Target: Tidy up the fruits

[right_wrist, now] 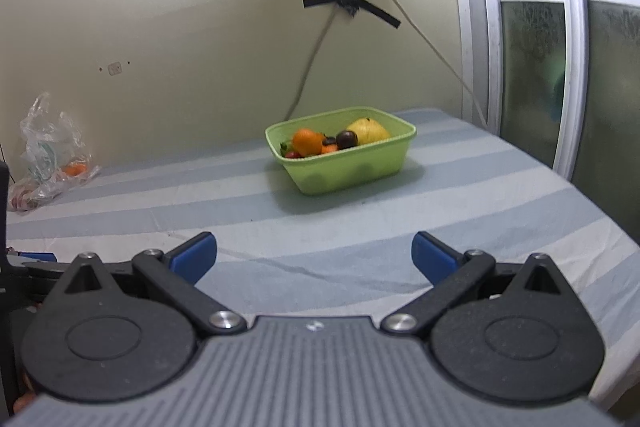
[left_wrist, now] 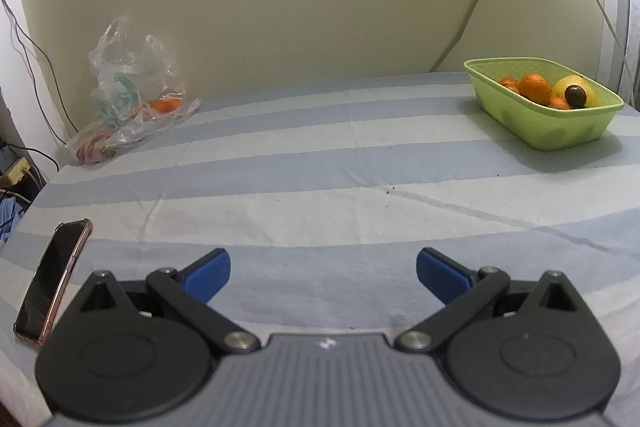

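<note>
A green plastic basket stands at the far right of the striped table. It holds oranges, a yellow fruit and a dark round fruit. The right wrist view shows the same basket straight ahead. A clear plastic bag with an orange inside lies at the far left by the wall; it also shows in the right wrist view. My left gripper is open and empty over the near table. My right gripper is open and empty, well short of the basket.
A phone lies on the near left of the table. A striped cloth covers the table. Cables hang down the wall behind the basket. A window frame stands at the right.
</note>
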`<state>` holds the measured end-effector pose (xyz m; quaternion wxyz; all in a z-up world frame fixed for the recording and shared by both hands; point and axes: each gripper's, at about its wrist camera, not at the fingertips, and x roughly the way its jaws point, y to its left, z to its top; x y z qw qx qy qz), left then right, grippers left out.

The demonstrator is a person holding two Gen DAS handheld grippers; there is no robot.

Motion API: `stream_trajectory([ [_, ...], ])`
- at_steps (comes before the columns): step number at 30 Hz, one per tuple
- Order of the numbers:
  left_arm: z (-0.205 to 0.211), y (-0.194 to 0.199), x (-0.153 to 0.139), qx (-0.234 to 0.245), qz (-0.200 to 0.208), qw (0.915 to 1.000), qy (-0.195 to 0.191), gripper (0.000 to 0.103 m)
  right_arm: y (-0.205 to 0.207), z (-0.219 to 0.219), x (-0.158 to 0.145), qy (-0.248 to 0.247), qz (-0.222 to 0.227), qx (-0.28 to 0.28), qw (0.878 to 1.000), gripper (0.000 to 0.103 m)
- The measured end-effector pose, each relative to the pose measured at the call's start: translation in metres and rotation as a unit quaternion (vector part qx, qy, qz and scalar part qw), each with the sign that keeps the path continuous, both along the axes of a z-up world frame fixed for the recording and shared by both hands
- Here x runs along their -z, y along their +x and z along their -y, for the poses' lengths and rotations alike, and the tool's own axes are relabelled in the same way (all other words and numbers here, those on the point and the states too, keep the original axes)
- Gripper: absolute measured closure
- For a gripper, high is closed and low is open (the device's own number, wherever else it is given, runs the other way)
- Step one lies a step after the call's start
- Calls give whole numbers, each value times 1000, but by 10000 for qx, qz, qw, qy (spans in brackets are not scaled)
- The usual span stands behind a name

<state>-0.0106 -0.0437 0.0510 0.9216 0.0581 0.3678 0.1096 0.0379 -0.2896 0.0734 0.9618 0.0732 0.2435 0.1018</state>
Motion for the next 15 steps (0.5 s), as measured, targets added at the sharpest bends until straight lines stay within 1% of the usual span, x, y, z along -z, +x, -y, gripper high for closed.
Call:
stream_trajectory([
  [7,-2,-1,-3,-23,108,9999,28,0,-2,0,-2,-10,161,11,9999,0],
  [11,-3,-2,-5,-154,232,9996,104,0,-3,-1,-3,-8,188,-2,9998,0],
  [15,-5,-2,-7,-183,299,9993,163,0,-5,-2,-3,-7,204,-23,9998,0],
])
